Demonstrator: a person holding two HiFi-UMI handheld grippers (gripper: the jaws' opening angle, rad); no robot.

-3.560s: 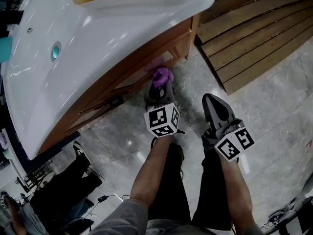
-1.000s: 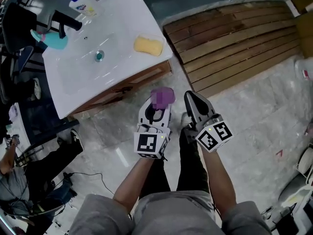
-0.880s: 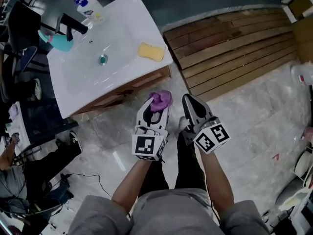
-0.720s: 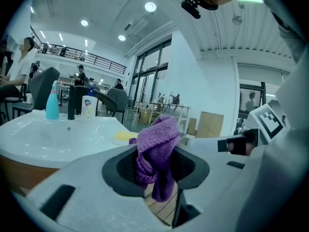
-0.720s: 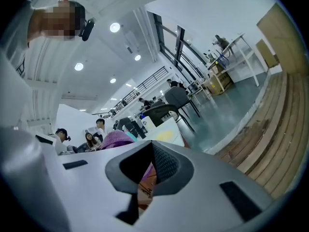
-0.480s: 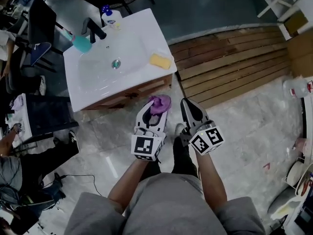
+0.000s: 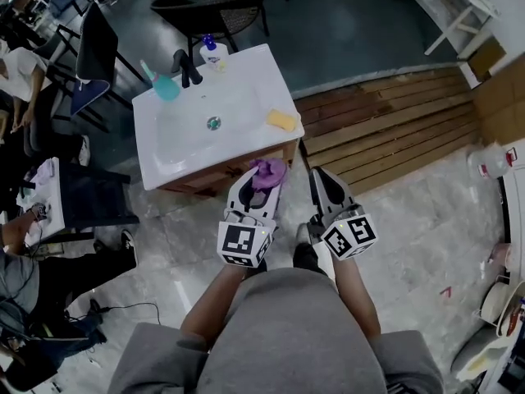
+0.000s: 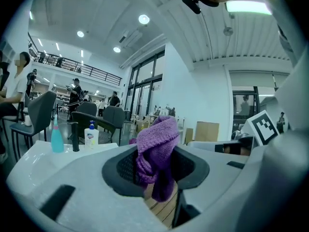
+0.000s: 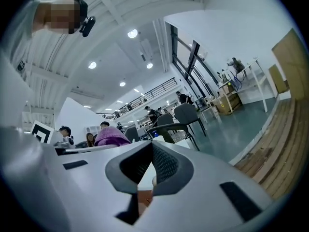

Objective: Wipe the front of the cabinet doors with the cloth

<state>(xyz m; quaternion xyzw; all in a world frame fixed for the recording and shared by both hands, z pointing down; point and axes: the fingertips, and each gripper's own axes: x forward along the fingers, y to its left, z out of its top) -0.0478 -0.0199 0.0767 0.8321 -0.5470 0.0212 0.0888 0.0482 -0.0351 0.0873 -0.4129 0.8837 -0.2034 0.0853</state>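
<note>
My left gripper [image 7: 263,179] gripped the purple cloth [image 8: 157,146] between its jaws, raised in the air near the front of the wooden cabinet [image 7: 230,171] with the white sink [image 7: 189,138]. My right gripper [image 7: 321,179] was beside it, jaws pressed together on nothing

Grey marbled floor tiles [image 7: 459,220] cover the near part of the room. Farther off to the right lies a slatted wooden platform [image 7: 394,121], and beyond it a dark teal floor [image 7: 344,31]. Black chairs [image 7: 209,11] stand far left, a white table [image 7: 451,6] far right. Round ceiling lights [image 8: 143,19] shine above tall dark-framed windows [image 8: 145,91], a white wall [image 8: 203,95] and a railed upper gallery [image 8: 82,70]
</note>
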